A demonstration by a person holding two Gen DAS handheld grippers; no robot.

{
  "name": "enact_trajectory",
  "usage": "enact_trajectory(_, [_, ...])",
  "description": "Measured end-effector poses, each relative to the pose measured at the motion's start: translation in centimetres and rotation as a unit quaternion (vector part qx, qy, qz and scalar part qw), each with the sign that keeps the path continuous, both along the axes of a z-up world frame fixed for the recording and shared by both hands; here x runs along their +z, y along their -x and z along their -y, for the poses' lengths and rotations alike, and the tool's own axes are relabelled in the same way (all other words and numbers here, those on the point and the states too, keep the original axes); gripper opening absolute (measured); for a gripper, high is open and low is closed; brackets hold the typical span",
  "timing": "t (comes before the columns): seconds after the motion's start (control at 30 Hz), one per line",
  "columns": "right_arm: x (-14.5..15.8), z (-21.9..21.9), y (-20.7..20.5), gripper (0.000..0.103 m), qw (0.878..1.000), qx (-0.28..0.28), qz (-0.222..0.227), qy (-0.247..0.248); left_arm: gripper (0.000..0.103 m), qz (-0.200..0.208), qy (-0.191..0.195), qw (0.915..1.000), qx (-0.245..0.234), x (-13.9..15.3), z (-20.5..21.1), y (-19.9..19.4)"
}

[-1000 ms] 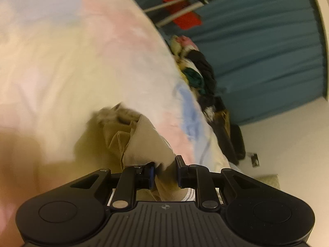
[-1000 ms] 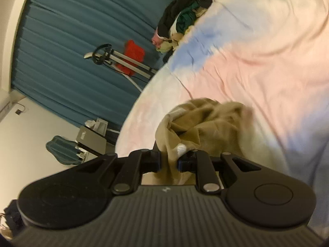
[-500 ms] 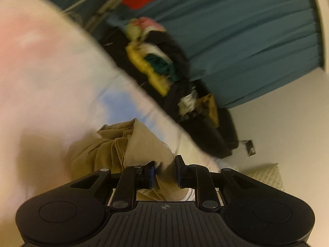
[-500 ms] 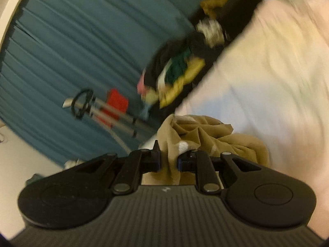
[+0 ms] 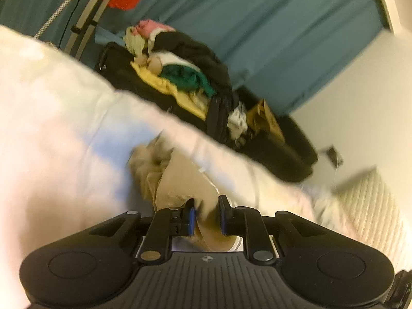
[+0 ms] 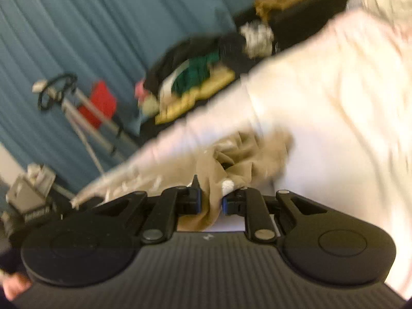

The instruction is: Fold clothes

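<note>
A tan garment (image 5: pixel 177 180) hangs bunched between both grippers above a pale pastel bedspread (image 5: pixel 56 118). My left gripper (image 5: pixel 206 216) is shut on one edge of the tan garment, with cloth pinched between its blue-padded fingers. My right gripper (image 6: pixel 209 200) is shut on another edge of the same garment (image 6: pixel 244 152), near a small white label. The rest of the cloth droops crumpled ahead of both grippers. Both views are motion-blurred.
A pile of mixed clothes (image 5: pixel 180 74) lies on a black case beyond the bed's edge, also in the right wrist view (image 6: pixel 195 79). Teal curtains (image 5: pixel 257 25) hang behind. A tripod with a red item (image 6: pixel 97 103) stands by the curtains. A quilted pillow (image 5: pixel 368 206) lies at right.
Both grippers have lifted and tilted with the tan garment, so the views swing from the bedspread toward the curtains and clothes pile. Both grips stay closed on the cloth.
</note>
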State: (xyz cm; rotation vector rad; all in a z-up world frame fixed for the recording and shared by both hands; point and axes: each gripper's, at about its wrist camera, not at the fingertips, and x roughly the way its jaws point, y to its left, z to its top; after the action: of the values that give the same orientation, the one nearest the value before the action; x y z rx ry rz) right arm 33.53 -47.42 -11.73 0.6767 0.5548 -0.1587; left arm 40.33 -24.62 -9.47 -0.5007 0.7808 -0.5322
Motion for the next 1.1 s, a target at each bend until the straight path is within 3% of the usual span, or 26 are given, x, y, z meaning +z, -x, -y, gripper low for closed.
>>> enact_trajectory(0.13, [-4.1,-1.5,2.6,0.020,0.999,-0.003,-0.042,-0.011,0.023,0.006,-0.084,0.9954,-0.046,-4.1,-0.8,3.4])
enact_trajectory(0.2, [-4.6,-2.0,3.0,0.021,0.998,-0.015,-0.052,-0.024,0.033,0.023,-0.131,0.9890,-0.065,-5.0,-0.4,4.3])
enact_trajectory(0.27, [-3.9,-2.7,3.4,0.021,0.997,-0.025,-0.063,-0.025,0.036,0.025,-0.146,0.9868,-0.065,-4.5,-0.6,5.2])
enact_trajectory(0.37, [-1.1,-4.5,4.9,0.021,0.995,-0.038,-0.087,0.016,0.047,0.038,-0.188,0.9776,-0.087,-1.8,-0.4,7.2])
enact_trajectory(0.5, [3.4,-7.1,8.9,0.021,0.997,-0.021,-0.063,0.048,0.052,0.075,-0.204,0.9711,-0.099,3.4,-1.1,11.7])
enact_trajectory(0.73, [12.7,-12.2,16.4,0.021,0.993,0.011,0.006,0.117,0.062,0.153,-0.185,0.9682,-0.071,13.7,-5.1,21.1])
enact_trajectory(0.83, [15.4,-14.0,19.9,0.027,0.989,0.021,0.034,0.141,0.069,0.178,-0.183,0.9650,-0.060,16.8,-7.1,25.7])
enact_trajectory(0.97, [17.7,-16.3,24.3,0.030,0.985,0.038,0.054,0.157,0.087,0.204,-0.179,0.9609,-0.053,19.8,-9.8,32.4])
enact_trajectory(1.0, [18.0,-16.8,25.3,0.042,0.984,0.044,0.060,0.159,0.091,0.211,-0.180,0.9594,-0.052,20.4,-10.5,33.9])
enact_trajectory(1.03, [18.3,-17.3,26.3,0.064,0.983,0.049,0.067,0.161,0.094,0.219,-0.181,0.9576,-0.049,20.8,-11.0,35.4])
enact_trajectory(1.1, [18.3,-18.3,28.2,0.090,0.981,0.053,0.088,0.167,0.103,0.236,-0.179,0.9539,-0.049,21.4,-12.1,38.3])
